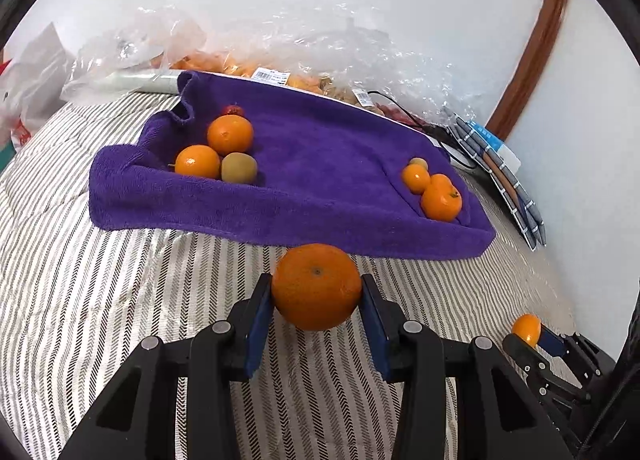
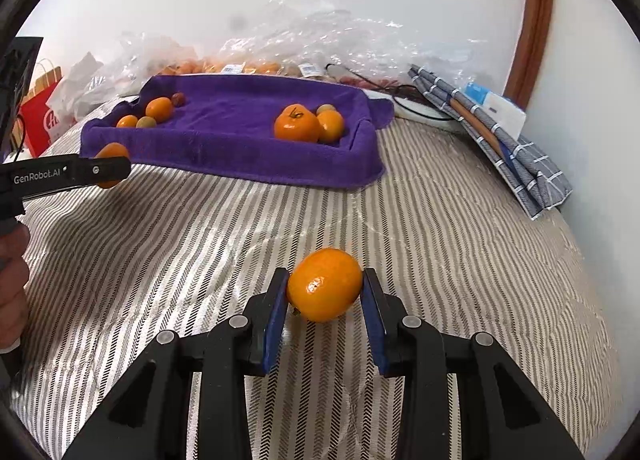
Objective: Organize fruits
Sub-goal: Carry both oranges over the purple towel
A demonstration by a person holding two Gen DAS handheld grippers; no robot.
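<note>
My left gripper [image 1: 317, 292] is shut on a large orange [image 1: 317, 287] above the striped bedcover, just in front of the purple towel-lined tray [image 1: 320, 164]. My right gripper [image 2: 325, 294] is shut on a smaller orange [image 2: 325, 290] and holds it over the bedcover; it also shows in the left wrist view [image 1: 534, 334] at the lower right. In the tray's left corner lie two oranges [image 1: 230, 135], a kiwi [image 1: 239, 168] and a small red fruit [image 1: 233, 110]. In its right corner lie several small oranges [image 1: 441, 200] and a kiwi [image 1: 418, 162].
Crumpled clear plastic bags [image 1: 304, 52] with more fruit lie behind the tray against the white wall. A folded blue checked cloth [image 2: 500, 140] and a black cable [image 1: 404, 112] lie at the right. A red paper bag [image 2: 40, 116] stands far left. A wooden frame [image 1: 536, 48] runs up the wall.
</note>
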